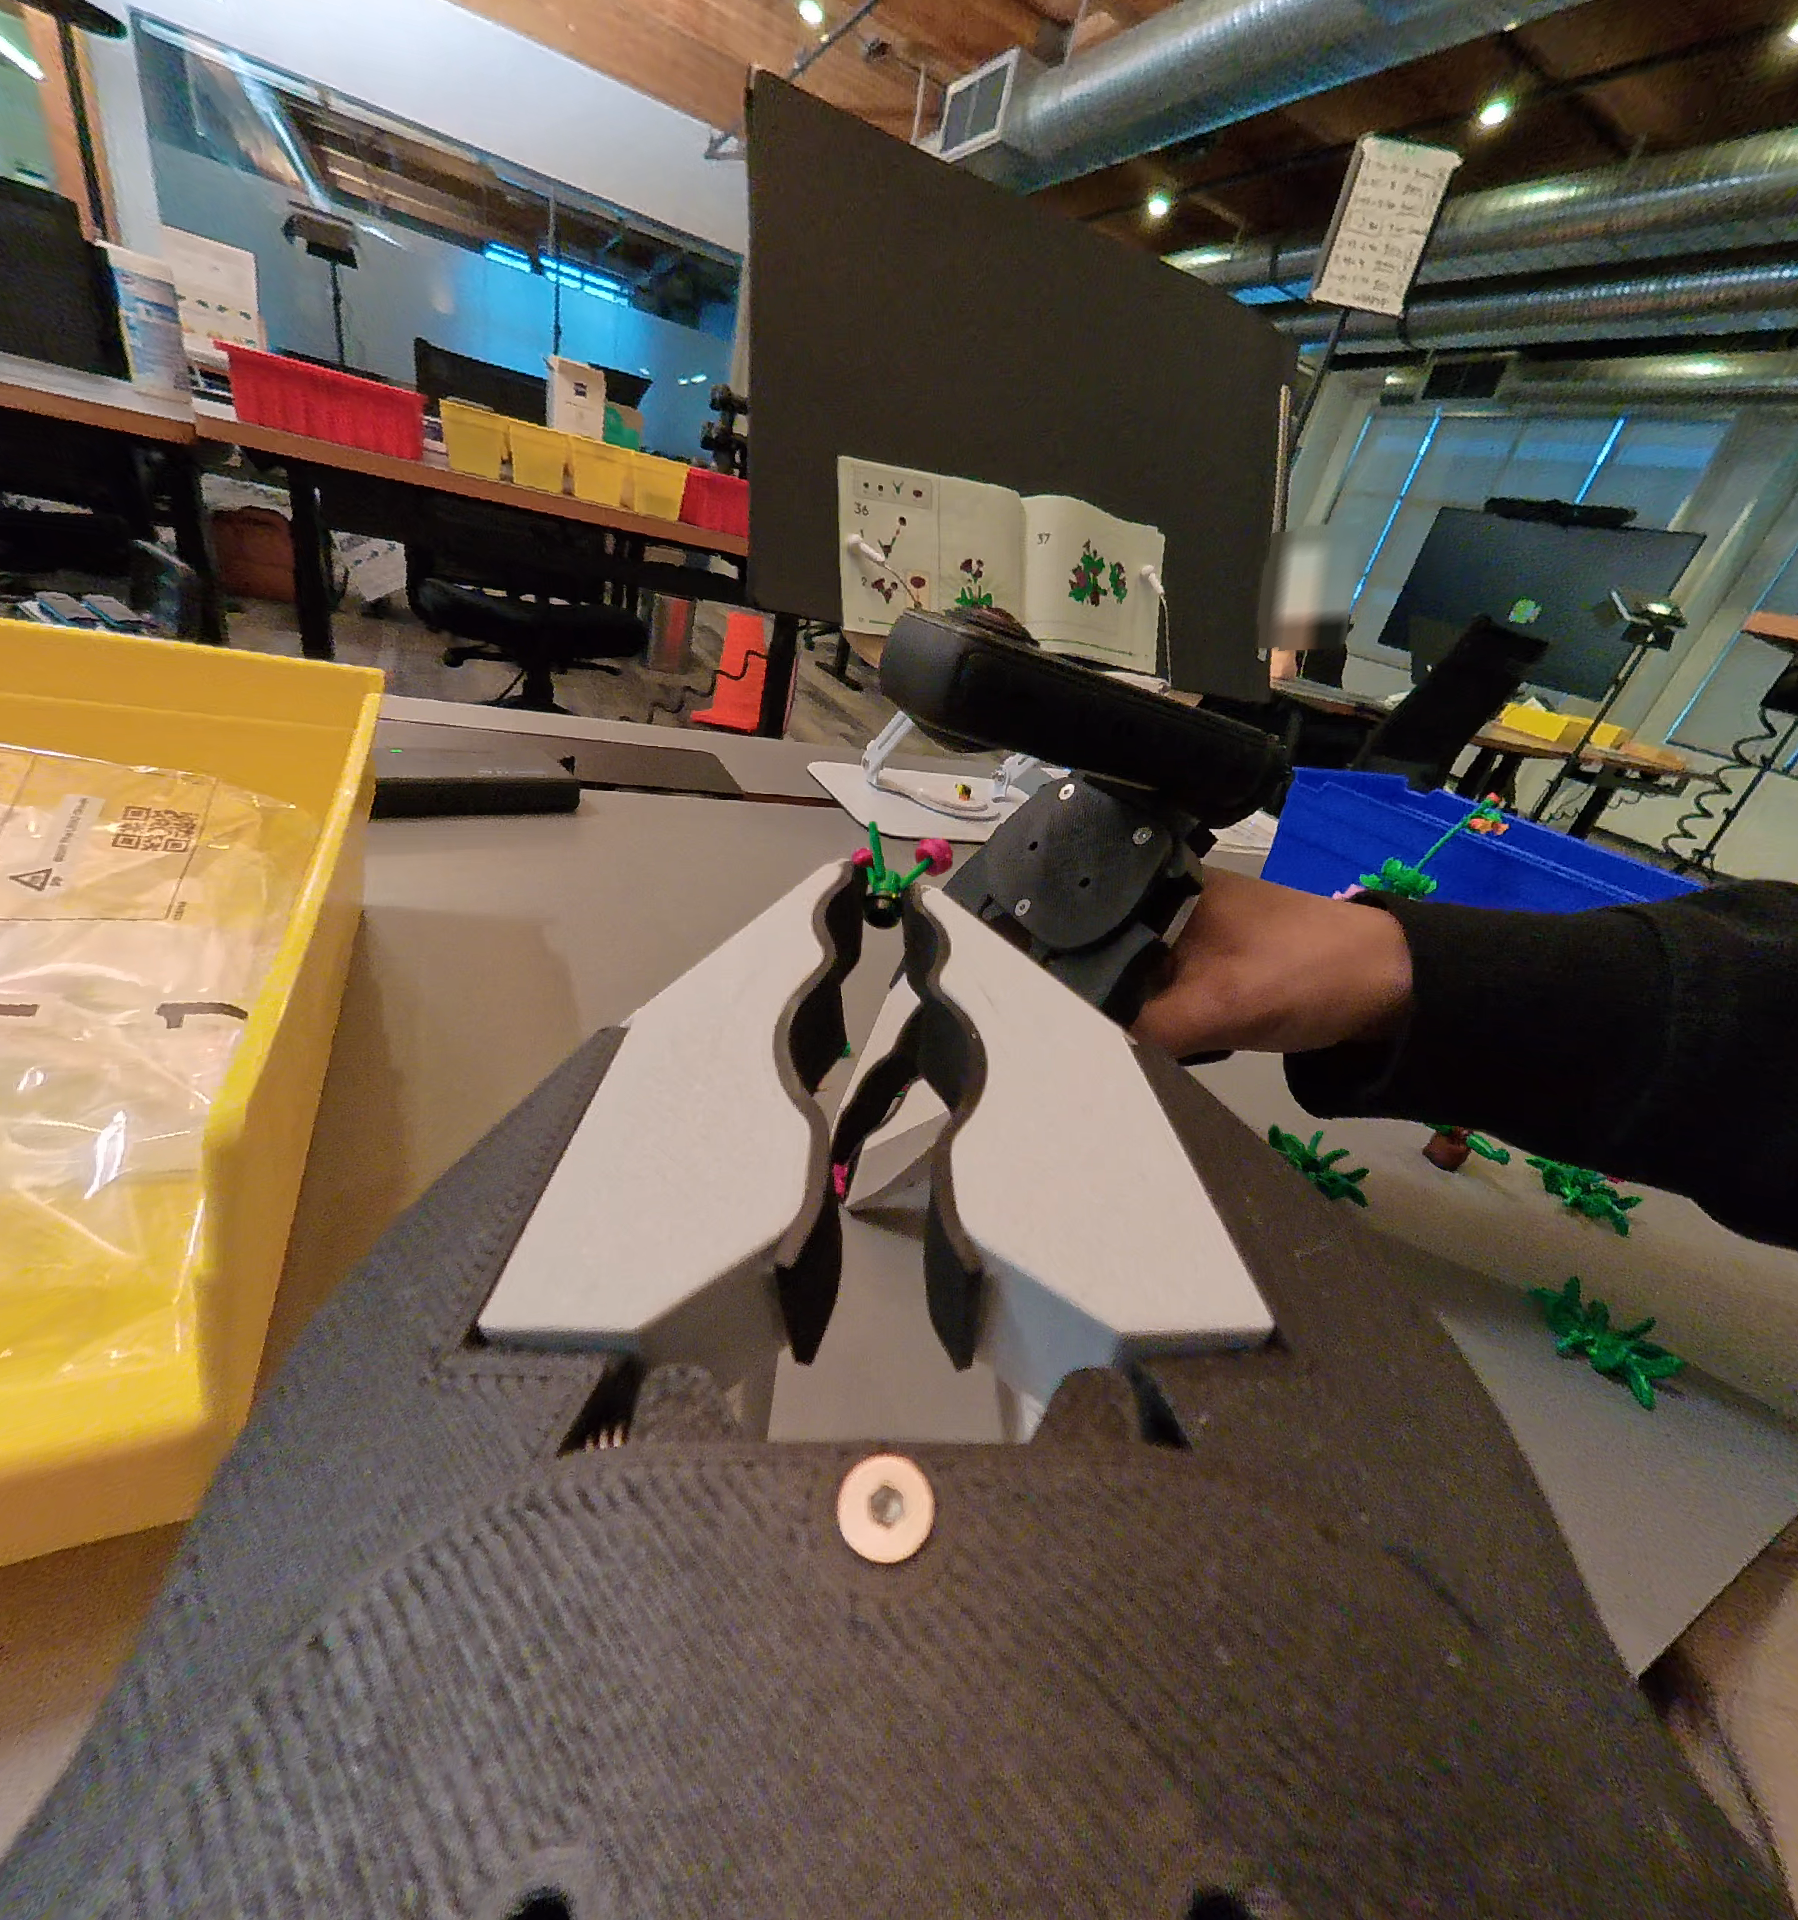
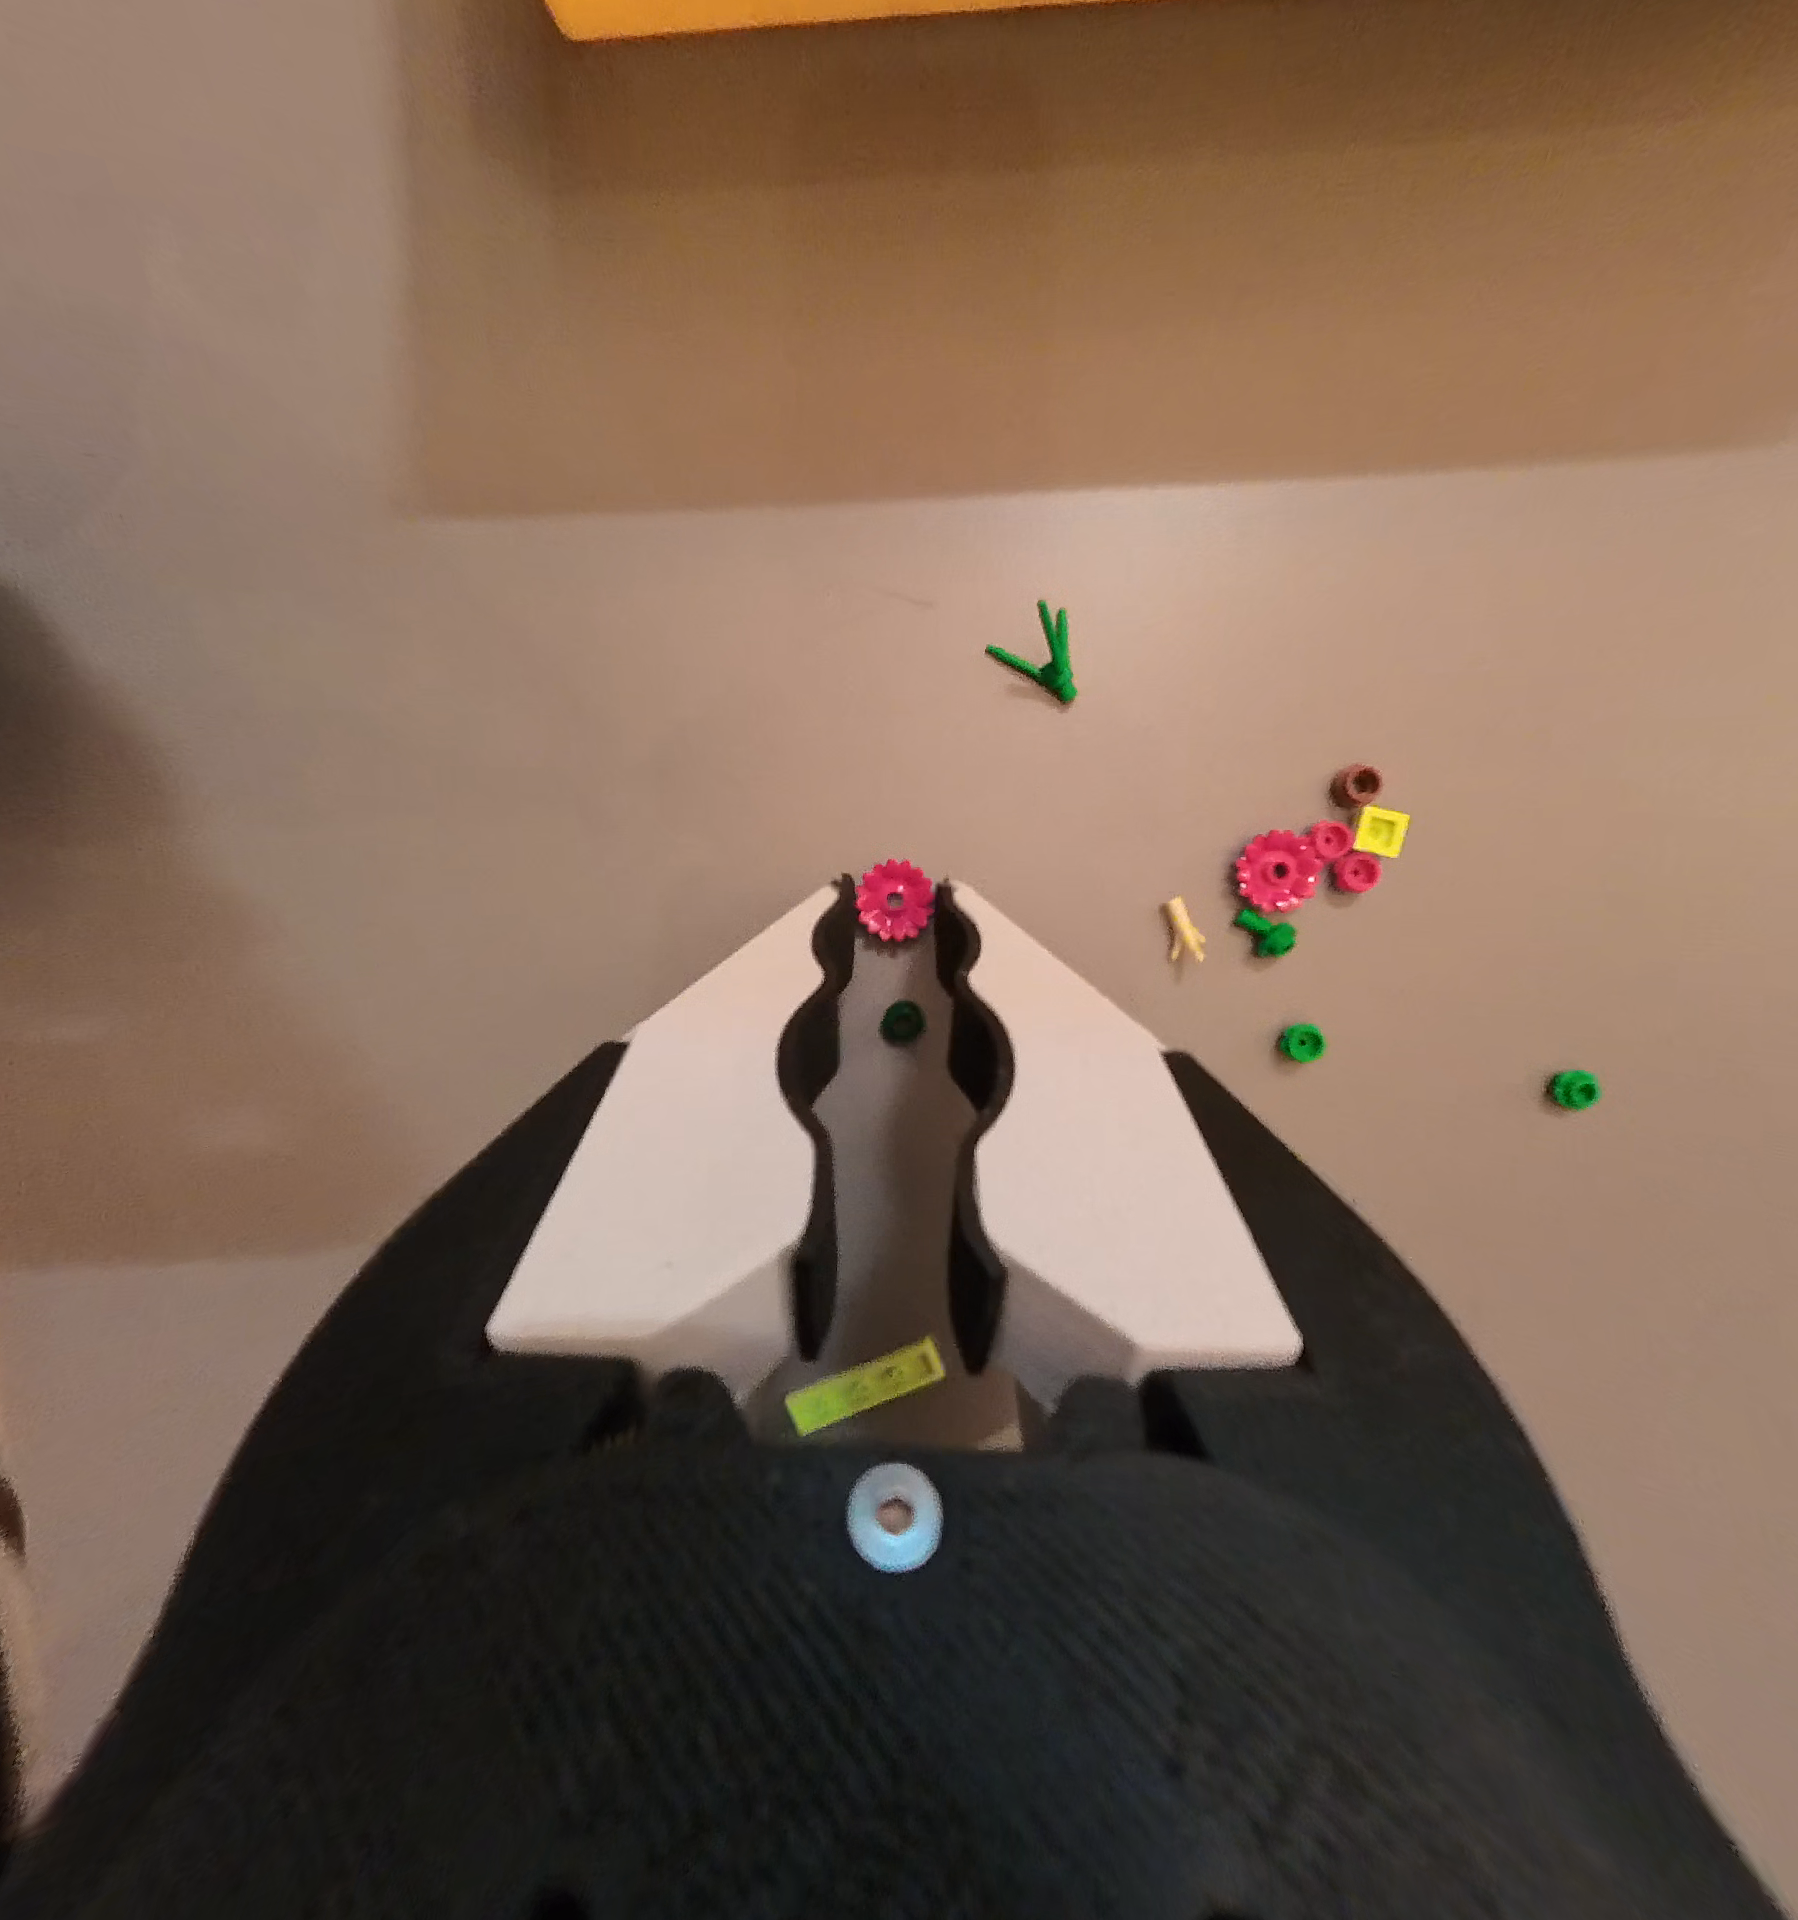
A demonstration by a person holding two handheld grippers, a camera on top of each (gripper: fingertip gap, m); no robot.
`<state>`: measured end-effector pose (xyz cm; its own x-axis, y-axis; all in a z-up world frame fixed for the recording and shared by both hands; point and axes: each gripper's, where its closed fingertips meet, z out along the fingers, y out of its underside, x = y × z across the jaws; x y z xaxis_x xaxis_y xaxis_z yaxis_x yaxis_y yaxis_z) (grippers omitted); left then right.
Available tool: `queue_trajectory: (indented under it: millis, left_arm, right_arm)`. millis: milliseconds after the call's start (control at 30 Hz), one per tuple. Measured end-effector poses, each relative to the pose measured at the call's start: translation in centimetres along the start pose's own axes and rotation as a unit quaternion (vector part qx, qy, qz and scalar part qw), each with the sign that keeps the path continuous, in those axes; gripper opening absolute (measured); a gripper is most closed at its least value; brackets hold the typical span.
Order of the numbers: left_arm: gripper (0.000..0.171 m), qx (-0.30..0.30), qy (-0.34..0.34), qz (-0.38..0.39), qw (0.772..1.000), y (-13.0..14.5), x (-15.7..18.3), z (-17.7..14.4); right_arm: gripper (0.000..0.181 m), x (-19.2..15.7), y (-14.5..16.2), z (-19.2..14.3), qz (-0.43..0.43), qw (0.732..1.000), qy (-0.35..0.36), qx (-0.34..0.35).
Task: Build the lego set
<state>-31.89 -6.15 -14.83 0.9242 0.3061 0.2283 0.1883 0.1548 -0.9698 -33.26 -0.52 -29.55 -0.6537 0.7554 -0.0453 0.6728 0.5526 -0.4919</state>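
Holding: left gripper (image 1: pixel 882 902) is pinched on a small green stem piece (image 1: pixel 890 881) with magenta buds, up over the table (image 1: pixel 562 894)
Right gripper (image 2: pixel 891 902): tips nipping a magenta gear flower (image 2: pixel 893 900), looks lifted off the mat, kinda blurry though
Loose bits: green stem (image 2: pixel 1040 655), magenta flowers (image 2: pixel 1277 871), green studs (image 2: pixel 1300 1042) to its right
Left side: yellow bin (image 1: pixel 282 1039) with plastic bags (image 1: pixel 74 987)
Back: open instruction booklet (image 1: pixel 999 551)
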Motion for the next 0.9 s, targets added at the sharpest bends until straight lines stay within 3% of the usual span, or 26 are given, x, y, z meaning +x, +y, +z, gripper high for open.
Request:
queue_trajectory:
  millis: [200, 433, 567, 733, 900]
  left_arm:
    - [0.005, -0.03, 0.015, 0.037, 0.999, 1.1, 1.8, 1.0]
    - [0.005, -0.044, 0.039, 0.041, 0.997, 1.9, 3.1, 1.7]
    - [0.005, -0.051, 0.059, 0.036, 0.996, 2.4, 4.1, 2.1]
    - [0.005, -0.077, 0.088, 0.047, 0.992, 3.6, 5.9, 2.8]
    - [0.005, -0.099, 0.109, 0.073, 0.986, 4.7, 7.7, 3.4]
  right_arm:
    - [0.013, -1.3, -0.8, -3.3, 0.055, 0.997, -0.004, 0.063]
    - [0.013, -6.3, 0.2, -12.4, 0.096, 0.976, -0.001, 0.195]
    - [0.013, -9.6, 1.8, -18.1, 0.139, 0.935, -0.031, 0.324]
    - [0.013, -10.4, 5.1, -23.7, 0.167, 0.865, -0.008, 0.473]
    - [0.012, -10.3, 7.0, -27.4, 0.195, 0.813, -0.047, 0.547]
